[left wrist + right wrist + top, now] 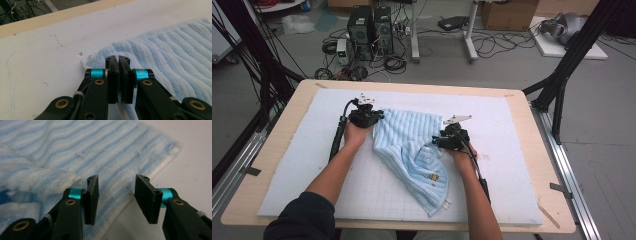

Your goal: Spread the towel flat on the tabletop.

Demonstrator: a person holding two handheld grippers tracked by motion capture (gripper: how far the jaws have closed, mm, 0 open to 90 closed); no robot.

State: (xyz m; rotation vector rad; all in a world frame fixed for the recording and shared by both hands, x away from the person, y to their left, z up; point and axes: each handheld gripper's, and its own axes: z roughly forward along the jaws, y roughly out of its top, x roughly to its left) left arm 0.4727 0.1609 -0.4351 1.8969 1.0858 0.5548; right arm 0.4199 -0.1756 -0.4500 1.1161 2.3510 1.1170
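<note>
Left tool (118, 61) has its jaws pressed together on the far left corner of the blue striped towel (412, 150), while the right tool (116, 195) hangs spread wide over the towel's right edge, pinching nothing. Soft, light and floppy, the towel should be taken by corners or hems, as it will sag and fold anywhere else. It lies rumpled mid-tabletop (512, 125) on the white mat, its long axis running from far left towards near right.

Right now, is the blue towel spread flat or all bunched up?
Bunched up. The towel lies rumpled, one side folded over itself on the white mat.
</note>
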